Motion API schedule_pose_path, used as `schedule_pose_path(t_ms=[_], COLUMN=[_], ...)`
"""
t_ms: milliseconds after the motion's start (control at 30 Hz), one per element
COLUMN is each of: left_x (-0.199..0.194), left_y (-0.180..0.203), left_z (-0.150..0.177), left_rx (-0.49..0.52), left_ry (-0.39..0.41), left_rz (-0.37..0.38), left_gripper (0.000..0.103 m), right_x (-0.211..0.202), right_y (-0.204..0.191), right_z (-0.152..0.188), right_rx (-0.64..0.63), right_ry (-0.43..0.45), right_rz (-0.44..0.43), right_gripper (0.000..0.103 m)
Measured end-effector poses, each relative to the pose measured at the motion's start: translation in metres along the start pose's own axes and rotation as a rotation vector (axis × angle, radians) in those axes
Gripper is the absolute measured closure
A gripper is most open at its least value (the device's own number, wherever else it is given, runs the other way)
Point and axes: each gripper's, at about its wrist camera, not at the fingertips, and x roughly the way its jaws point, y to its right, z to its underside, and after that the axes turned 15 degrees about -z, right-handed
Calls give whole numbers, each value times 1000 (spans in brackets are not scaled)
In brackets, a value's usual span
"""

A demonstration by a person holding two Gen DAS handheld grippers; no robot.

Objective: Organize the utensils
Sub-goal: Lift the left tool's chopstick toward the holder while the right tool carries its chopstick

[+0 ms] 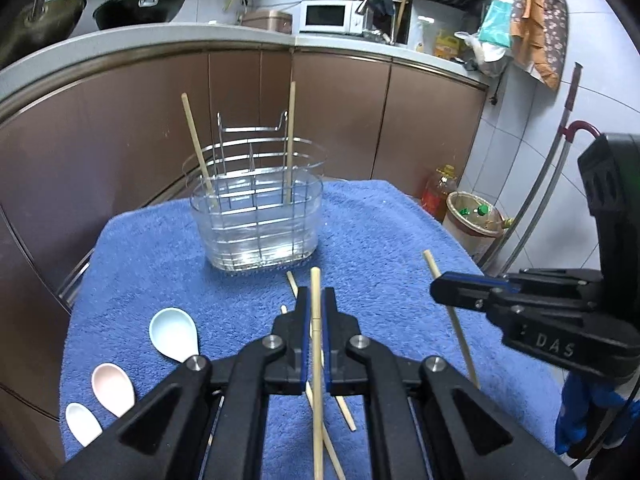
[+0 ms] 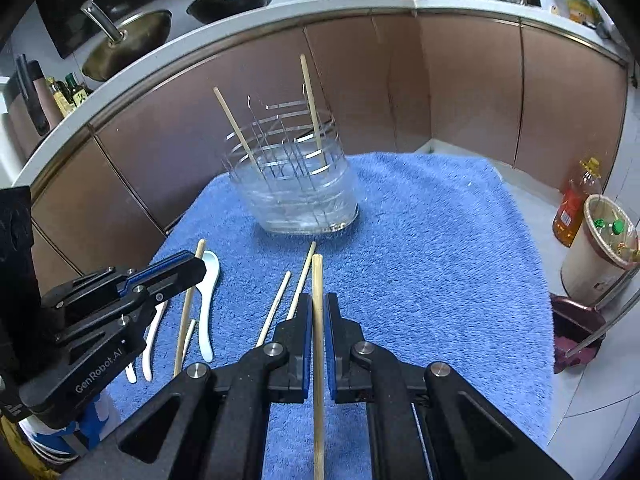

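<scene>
Both my grippers, left [image 1: 316, 320] and right [image 2: 318, 320], are each clamped on a bamboo chopstick [image 1: 317, 360] [image 2: 318, 360] over the blue towel [image 1: 380, 232]. Beyond them stands the clear utensil holder [image 1: 256, 220] with two chopsticks upright inside. Three spoons [image 1: 174, 334] and loose chopsticks [image 2: 274, 308] lie on the towel.

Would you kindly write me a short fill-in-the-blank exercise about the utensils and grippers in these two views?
1. The left gripper and the right gripper each hold one ____.
2. The number of chopsticks standing in the holder is ____.
3. The towel under the holder is ____ in colour.
4. The number of spoons lying on the towel is ____.

Missing words: chopstick; two; blue; three.
</scene>
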Motion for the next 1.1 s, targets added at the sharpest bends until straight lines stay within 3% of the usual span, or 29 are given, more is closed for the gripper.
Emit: schedule_pose_path(t_ms=[600,1100], left_x=[-43,-41], left_y=[1,-6], left_z=[-1,-20], left_rx=[-1,-37], left_ry=[128,179], left_rz=[-2,5], left_gripper=[99,99], right_x=[-34,-47], right_y=[-35,-35], right_z=[0,-17], right_rx=[-101,-146], right_ry=[126,218], right_rz=[-17,-34], right_gripper=[97,97])
